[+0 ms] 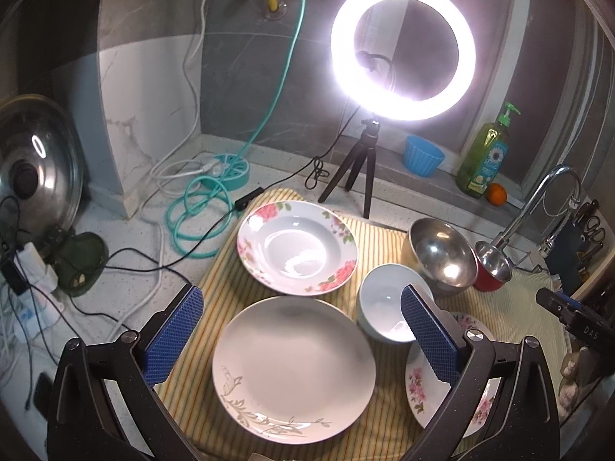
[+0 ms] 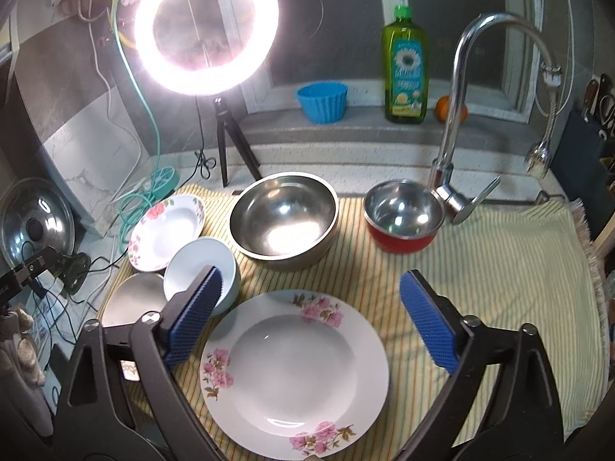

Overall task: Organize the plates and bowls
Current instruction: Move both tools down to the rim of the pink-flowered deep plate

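On a yellow striped cloth [image 1: 230, 269] lie a white plate with a grey leaf pattern [image 1: 294, 368], a deep rose-patterned plate [image 1: 298, 247], a white bowl [image 1: 384, 313], a large steel bowl [image 1: 442, 255] and a small red steel-lined bowl [image 1: 494, 269]. My left gripper [image 1: 301, 296] hangs open above the leaf plate, nothing between its pads. My right gripper [image 2: 311, 276] is open above a pink-flowered plate [image 2: 294, 376], its pads apart from the rim. The white bowl [image 2: 200, 269] sits just behind its left finger; the steel bowl [image 2: 284, 223] and red bowl [image 2: 401, 215] stand farther back.
A lit ring light on a tripod [image 2: 230, 142] stands behind the cloth. The faucet [image 2: 457, 115] rises by the red bowl. A soap bottle [image 2: 405, 65], blue cup [image 2: 323, 101] and orange [image 1: 497, 194] sit on the sill. A pot lid [image 1: 34, 165], hose and cables crowd the left counter.
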Motion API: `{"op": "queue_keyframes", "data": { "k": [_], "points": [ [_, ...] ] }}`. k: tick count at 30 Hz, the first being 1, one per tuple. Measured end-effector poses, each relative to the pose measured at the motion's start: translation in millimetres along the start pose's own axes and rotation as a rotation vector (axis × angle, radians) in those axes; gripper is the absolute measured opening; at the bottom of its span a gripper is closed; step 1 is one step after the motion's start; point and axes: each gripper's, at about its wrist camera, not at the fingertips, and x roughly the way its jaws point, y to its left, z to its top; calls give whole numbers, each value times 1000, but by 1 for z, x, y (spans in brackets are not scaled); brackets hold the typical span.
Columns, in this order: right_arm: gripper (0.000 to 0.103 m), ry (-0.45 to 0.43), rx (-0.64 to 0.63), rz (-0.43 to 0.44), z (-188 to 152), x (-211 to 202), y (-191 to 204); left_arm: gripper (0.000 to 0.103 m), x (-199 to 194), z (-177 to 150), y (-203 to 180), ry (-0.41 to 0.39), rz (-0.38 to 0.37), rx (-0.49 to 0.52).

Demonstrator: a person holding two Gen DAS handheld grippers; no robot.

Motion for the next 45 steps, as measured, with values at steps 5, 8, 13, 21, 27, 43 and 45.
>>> {"op": "queue_keyframes", "data": {
  "k": [5, 8, 13, 21, 27, 43, 45],
  "points": [
    [87, 56, 10, 32, -8, 13, 0, 102, 5, -7, 2, 36, -11, -7],
    [80, 101, 26, 54, -14, 22, -4, 99, 10, -14, 4, 70, -31, -25],
    [74, 158, 51, 67, -22, 31, -17, 87, 21, -27, 3, 135, -75, -48],
    [58, 221, 80, 63, -36, 40, -42, 58, 35, -47, -17, 230, -176, -44],
    [47, 273, 100, 67, -50, 51, -56, 52, 50, -61, -47, 300, -268, -16],
    [37, 370, 245, 133, -81, 72, -107, 31, 98, -85, -91, 451, -360, 32],
    [37, 380, 265, 148, -83, 74, -111, 31, 101, -86, -94, 457, -358, 42]
  ]
}}
